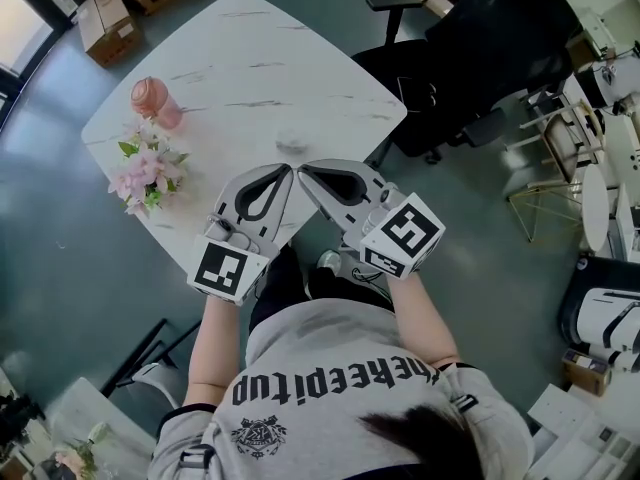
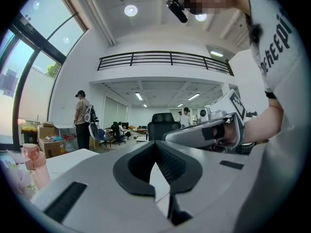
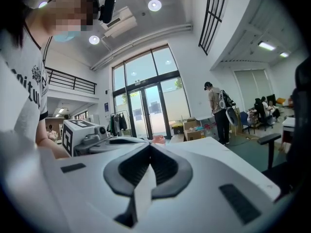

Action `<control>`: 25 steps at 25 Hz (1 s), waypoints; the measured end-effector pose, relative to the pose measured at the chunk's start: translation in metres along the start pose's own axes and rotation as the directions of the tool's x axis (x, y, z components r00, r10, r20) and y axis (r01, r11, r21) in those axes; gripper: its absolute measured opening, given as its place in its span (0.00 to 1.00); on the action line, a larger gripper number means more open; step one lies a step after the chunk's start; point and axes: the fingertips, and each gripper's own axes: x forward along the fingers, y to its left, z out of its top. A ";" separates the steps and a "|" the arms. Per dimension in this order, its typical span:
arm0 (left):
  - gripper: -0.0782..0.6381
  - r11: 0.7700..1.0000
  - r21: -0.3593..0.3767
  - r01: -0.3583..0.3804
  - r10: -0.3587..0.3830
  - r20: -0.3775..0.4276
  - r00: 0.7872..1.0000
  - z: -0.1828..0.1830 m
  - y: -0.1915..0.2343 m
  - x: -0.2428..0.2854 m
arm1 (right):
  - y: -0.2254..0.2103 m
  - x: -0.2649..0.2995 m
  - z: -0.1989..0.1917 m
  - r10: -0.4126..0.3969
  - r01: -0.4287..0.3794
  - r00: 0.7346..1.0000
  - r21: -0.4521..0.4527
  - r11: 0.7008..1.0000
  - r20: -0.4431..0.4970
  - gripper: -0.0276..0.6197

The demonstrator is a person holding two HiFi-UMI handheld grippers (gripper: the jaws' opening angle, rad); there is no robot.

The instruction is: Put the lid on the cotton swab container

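Since left gripper (image 1: 285, 173) and right gripper (image 1: 306, 171) are both closed and empty, nothing's in hand; small pale object (image 1: 291, 142) on table (image 1: 250, 48) too tiny to judge lid.

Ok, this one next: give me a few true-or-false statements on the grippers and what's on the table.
1. The left gripper and the right gripper are both shut with nothing between their jaws. True.
2. A pink bottle stands on the white table near a bunch of flowers. True.
3. The left gripper grips the pink bottle. False: it is empty, and the bottle stands well apart from it.
4. In the head view the black office chair stands left of the table. False: it stands to the table's right.
5. The grippers' tips are far apart. False: they nearly meet over the table's near edge.
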 end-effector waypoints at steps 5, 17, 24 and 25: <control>0.13 1.000 0.008 -0.010 0.010 0.017 1.000 0.006 -0.010 -0.002 | 0.006 -0.008 0.003 0.017 -0.017 1.000 -0.025 1.000 -0.001 0.06; 0.13 0.999 0.012 -0.031 0.030 0.041 0.999 0.019 -0.026 -0.001 | 0.003 -0.029 0.008 0.011 -0.010 0.999 -0.025 1.000 0.040 0.06; 0.13 0.999 0.031 -0.035 0.033 0.047 0.998 0.025 -0.035 0.004 | 0.000 -0.037 0.012 0.020 -0.018 0.998 -0.035 0.999 0.052 0.06; 0.13 0.999 0.032 -0.040 0.038 0.046 0.998 0.025 -0.036 0.005 | -0.001 -0.038 0.012 0.022 -0.020 0.998 -0.037 0.999 0.051 0.06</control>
